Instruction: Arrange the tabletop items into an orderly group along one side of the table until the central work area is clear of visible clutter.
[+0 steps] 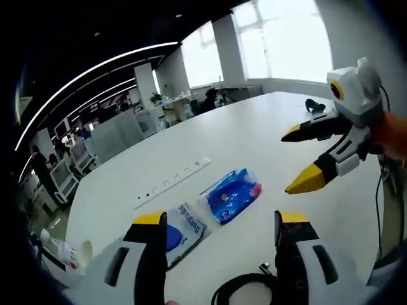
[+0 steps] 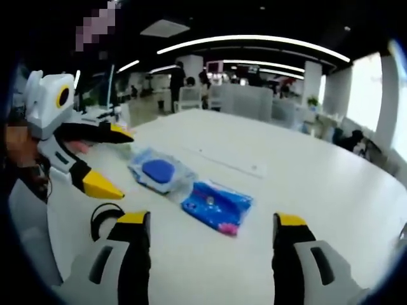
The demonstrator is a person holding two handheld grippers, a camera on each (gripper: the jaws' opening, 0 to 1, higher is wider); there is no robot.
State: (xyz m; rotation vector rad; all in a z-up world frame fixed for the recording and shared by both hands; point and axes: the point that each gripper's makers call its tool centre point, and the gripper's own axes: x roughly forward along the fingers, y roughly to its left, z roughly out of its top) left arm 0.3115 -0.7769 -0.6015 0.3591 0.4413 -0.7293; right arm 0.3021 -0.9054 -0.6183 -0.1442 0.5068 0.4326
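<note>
While both claws hang spread, left claw (image 1: pixel 220 236), right claw (image 2: pixel 213 238), glossy blue pouch (image 2: pixel 217 205) beside clear wipes pack (image 2: pixel 160 173), white desk (image 2: pixel 305 184), power strip (image 1: pixel 173 182), black cable coil (image 2: pixel 105 218) nearby.

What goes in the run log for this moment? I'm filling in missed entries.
left gripper: open, empty | right gripper: open, empty | blue packet, wipes pack: mid-table, untouched | power strip: behind them | black cable: near edge

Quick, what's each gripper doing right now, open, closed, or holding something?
Left gripper: open, holding nothing, above the white wipes pack.
Right gripper: open, holding nothing, facing the blue packet.
</note>
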